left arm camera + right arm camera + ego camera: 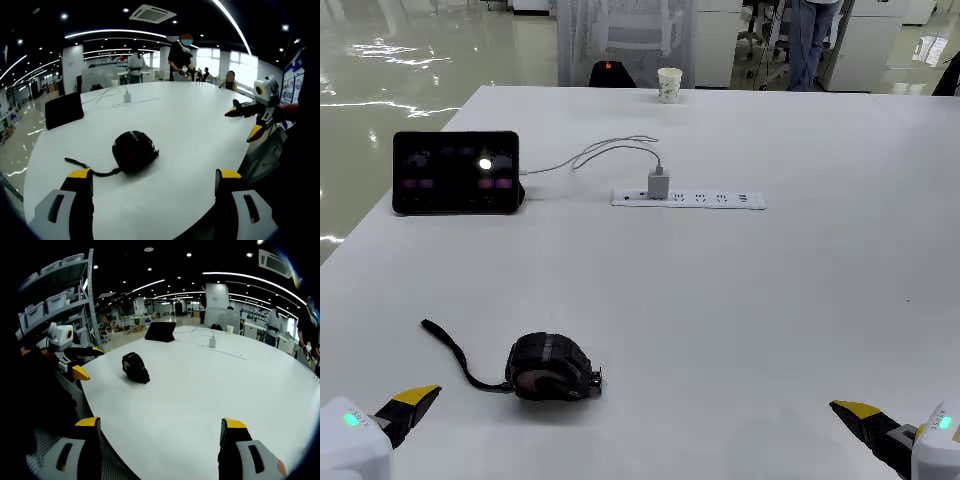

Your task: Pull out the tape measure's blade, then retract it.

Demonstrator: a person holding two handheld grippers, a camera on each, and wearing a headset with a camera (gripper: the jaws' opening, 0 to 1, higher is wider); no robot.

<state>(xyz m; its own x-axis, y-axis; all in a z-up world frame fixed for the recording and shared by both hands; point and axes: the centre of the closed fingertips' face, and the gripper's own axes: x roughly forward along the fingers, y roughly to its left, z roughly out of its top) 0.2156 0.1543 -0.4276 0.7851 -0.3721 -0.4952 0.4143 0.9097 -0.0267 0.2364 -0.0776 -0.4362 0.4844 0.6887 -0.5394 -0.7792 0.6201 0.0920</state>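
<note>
The tape measure [552, 367] is seen lying on the white bench [740, 300], near its front edge and towards the left. Its black case is laid flat, with the blade fully wound in and only the end hook seen at the case's right side. A black strap [448, 345] is trailed from the case to the left across the bench.

The left tongs [154, 175] are held apart, with nothing between them; the tape measure is seen just ahead of them in the left gripper view, untouched. The right tongs [160, 422] are likewise held apart and nothing is gripped; they are kept at the bench's front edge, well apart from the tape measure. In the head view a yellow tip is seen at each lower corner, with the tape measure nearer the left one.

Farther back on the bench, a dark tablet [456, 172] is propped upright at the left. A white power strip [690, 198] is laid near the middle, with a charger [658, 184] plugged into it and a cable [605, 152] run towards the tablet. A paper cup [669, 84] is stood at the far edge.
</note>
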